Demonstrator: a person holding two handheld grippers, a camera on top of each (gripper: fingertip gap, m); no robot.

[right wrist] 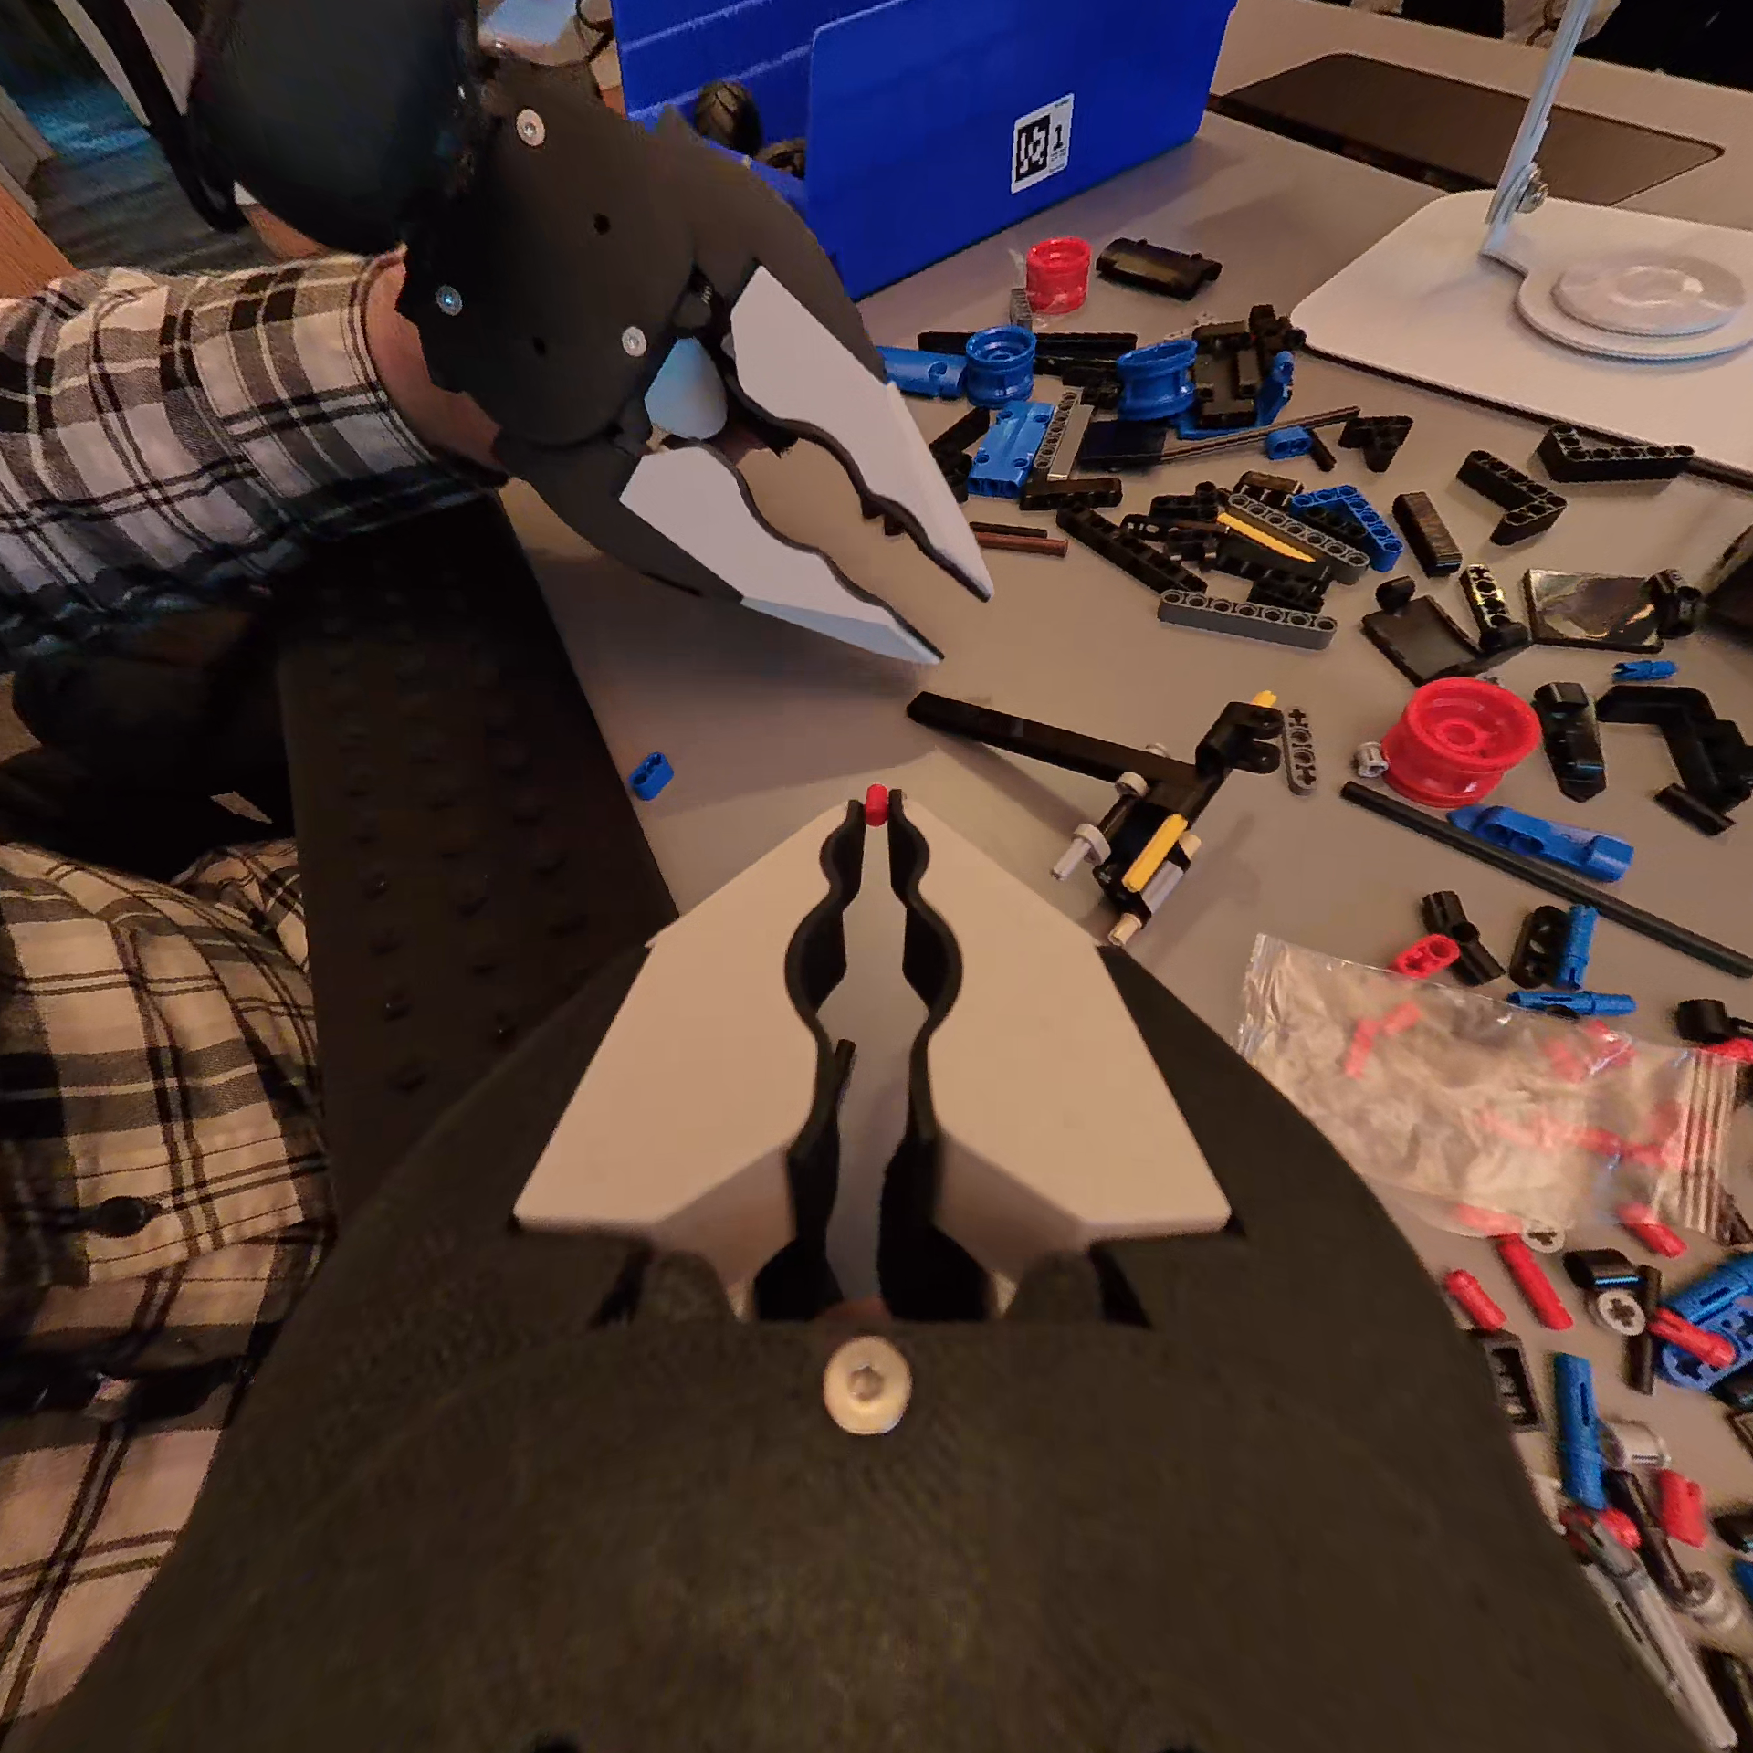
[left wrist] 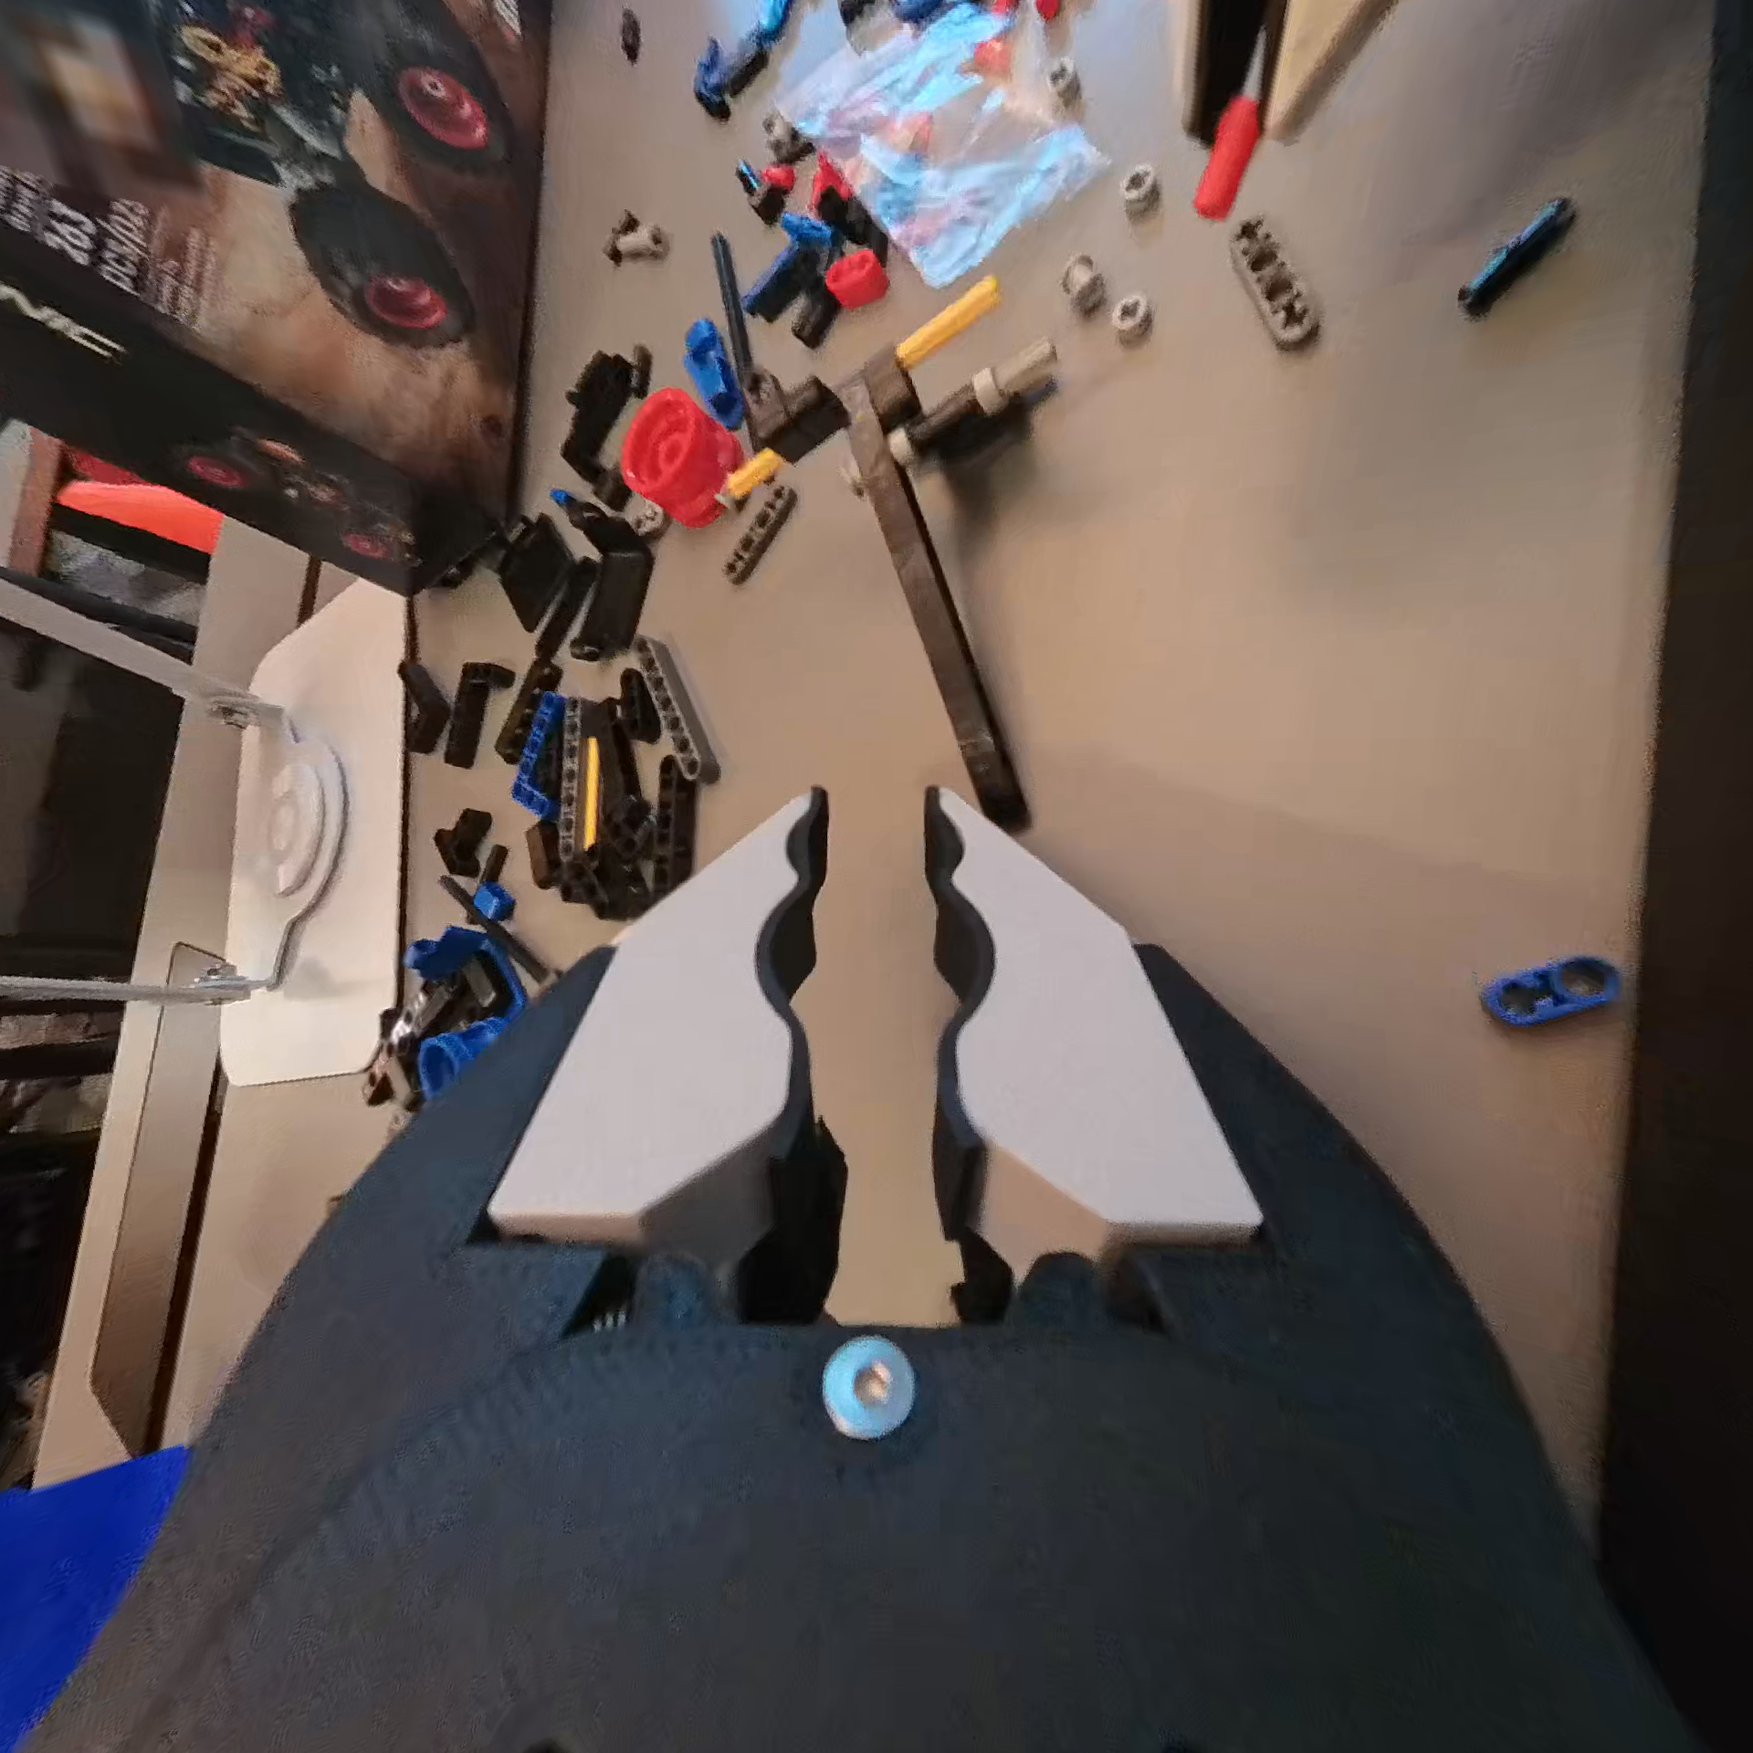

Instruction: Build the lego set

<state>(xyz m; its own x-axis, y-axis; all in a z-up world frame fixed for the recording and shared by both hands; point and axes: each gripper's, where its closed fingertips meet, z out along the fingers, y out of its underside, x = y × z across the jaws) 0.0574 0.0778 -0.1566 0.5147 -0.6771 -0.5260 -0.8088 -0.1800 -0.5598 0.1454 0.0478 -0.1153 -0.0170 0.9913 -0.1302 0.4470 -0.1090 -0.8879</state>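
My right gripper (right wrist: 876,808) is shut on a small red pin (right wrist: 876,804) at its fingertips, held above the grey table. My left gripper (left wrist: 875,806) is open and empty, hovering over the table near the end of a long black beam (left wrist: 934,607). That beam belongs to a partly built black assembly (left wrist: 854,403) with yellow and grey axles; it also shows in the right wrist view (right wrist: 1153,806). The left gripper (right wrist: 963,621) shows in the right wrist view too, its tips just above the beam's end.
Loose black, blue, grey pieces (left wrist: 588,759) lie left; a red wheel hub (left wrist: 675,455), a clear bag of red pins (right wrist: 1480,1110), a small blue link (left wrist: 1551,987), the set's box (left wrist: 256,285), a blue bin (right wrist: 911,123), a white stand base (right wrist: 1556,313). A plaid-sleeved arm (right wrist: 190,427) is at left. Tip to tip, the grippers are about 11 cm apart. About 10 cm separates my left fingertips from the small blue link (left wrist: 1551,987).
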